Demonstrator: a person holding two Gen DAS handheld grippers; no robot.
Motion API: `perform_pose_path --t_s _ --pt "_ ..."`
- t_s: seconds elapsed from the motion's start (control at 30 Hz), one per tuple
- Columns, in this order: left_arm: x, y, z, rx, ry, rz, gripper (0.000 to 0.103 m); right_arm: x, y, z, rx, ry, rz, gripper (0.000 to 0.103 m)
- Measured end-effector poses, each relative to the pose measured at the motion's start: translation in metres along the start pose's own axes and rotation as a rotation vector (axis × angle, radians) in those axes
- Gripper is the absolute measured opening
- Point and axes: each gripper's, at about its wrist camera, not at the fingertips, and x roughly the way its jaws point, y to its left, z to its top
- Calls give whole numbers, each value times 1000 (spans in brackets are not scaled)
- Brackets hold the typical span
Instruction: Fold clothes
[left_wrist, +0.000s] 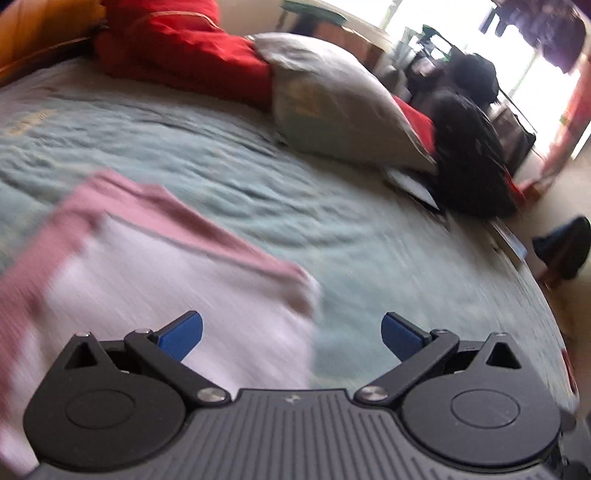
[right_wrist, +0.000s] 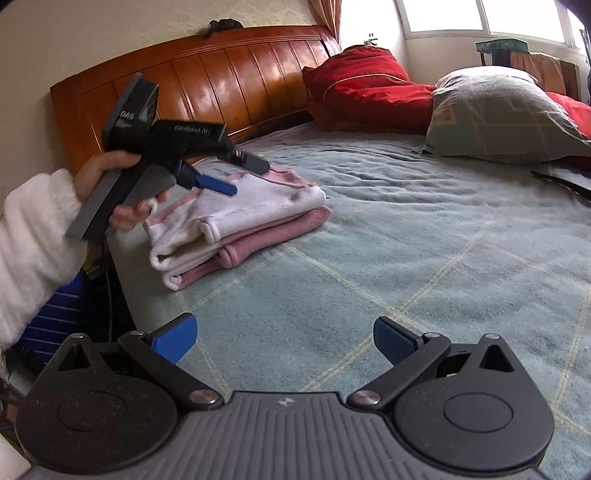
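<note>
The left hand-held gripper (right_wrist: 236, 173), held by a hand (right_wrist: 107, 166) in a fluffy white sleeve (right_wrist: 33, 229), hovers just above a folded pink and white garment (right_wrist: 240, 218), its blue-tipped fingers spread wide and gripping nothing. The right hand-held gripper (right_wrist: 284, 338) is also wide open and empty, above bare bedspread. The garment lies near the edge of a bed (right_wrist: 406, 240) covered in pale green. Beyond are a red cushion (right_wrist: 362, 88), a grey pillow (right_wrist: 495, 110) and a wooden headboard (right_wrist: 229, 74).

One folded pink-and-white garment (right_wrist: 236, 229), one grey pillow (right_wrist: 506, 118), one red quilt (right_wrist: 365, 88), two grippers.
</note>
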Motion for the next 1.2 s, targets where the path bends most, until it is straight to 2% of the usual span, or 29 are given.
perform_pose_path --t_s 0.07,0.17,0.33,0.4,0.57,0.7,0.83,0.97,1.1,1.13,1.2 --pt "4 -10 -12 18 28 -15 102 -6 2 -1 -6 -10 -3 103" --pt "2 -23 -19 50 43 26 102 -16 4 0 -9 -29 -4 103" --pt "-20 -35 -30 40 -49 7 102 -34 6 -3 -13 -57 -9 103" --pt "-17 -32 -36 13 -53 43 102 -38 6 -5 -5 -60 -11 103" --pt "-20 -38 -49 30 -58 128 102 -49 10 -8 -19 -68 -13 103" --pt "-39 -56 -56 55 -110 182 102 -59 10 -8 -13 -92 -11 103" --pt "-60 -86 -71 156 -194 273 102 -64 15 -10 -16 -92 -4 103" --pt "-83 -106 -90 175 -263 293 102 -66 21 -10 -21 -87 7 103" --pt "-99 -123 -109 242 -330 413 102 -64 30 -7 -42 -71 22 103" --pt "-102 -126 -112 246 -338 433 102 -63 33 -6 -50 -71 17 103" --pt "-109 -127 -120 217 -341 427 102 -60 38 -4 -59 -57 13 103"
